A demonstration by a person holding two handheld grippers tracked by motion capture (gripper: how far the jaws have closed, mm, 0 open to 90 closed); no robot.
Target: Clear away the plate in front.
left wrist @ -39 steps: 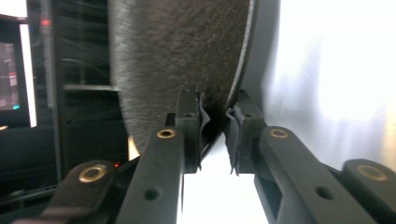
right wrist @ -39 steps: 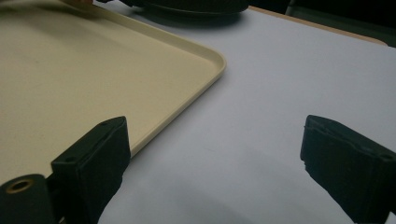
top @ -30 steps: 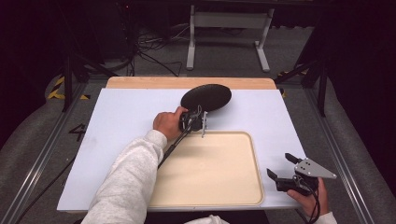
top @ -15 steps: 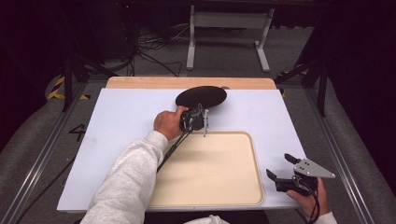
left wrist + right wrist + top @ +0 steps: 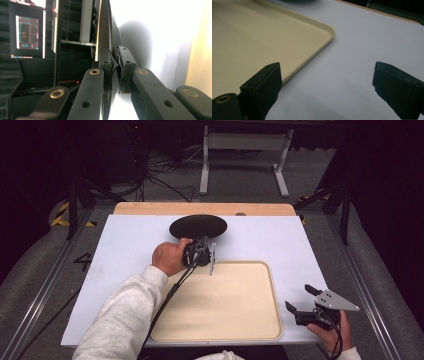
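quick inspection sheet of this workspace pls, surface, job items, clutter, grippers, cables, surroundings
surface: white table top, wooden strip along its far edge.
job's things: black plate, rim clamped; beige tray, nothing in it.
clutter: nothing seen.
grippers: left gripper shut on the plate's rim; right gripper open, off the tray's right corner.
cables: black cable trails from the left gripper across the tray.
surroundings: dark room, grey floor, cables, a metal stand beyond.
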